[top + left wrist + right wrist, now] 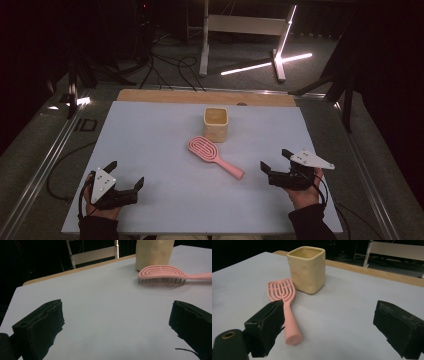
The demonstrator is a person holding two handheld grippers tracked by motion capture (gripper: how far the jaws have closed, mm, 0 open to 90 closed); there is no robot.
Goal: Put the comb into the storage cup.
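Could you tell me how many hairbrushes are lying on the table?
1: the pink hairbrush lies bristles down mid-table, just in front of the yellow cup, handle toward the right gripper.

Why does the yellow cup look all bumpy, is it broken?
It does not look broken. The yellow cup stands upright behind the pink hairbrush, and its round dents look like part of its shape. The brush lies flat, bristles down. Nothing is spilled or tipped over.

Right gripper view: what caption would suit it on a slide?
Open right gripper faces a pink hairbrush lying beside a yellow cup.
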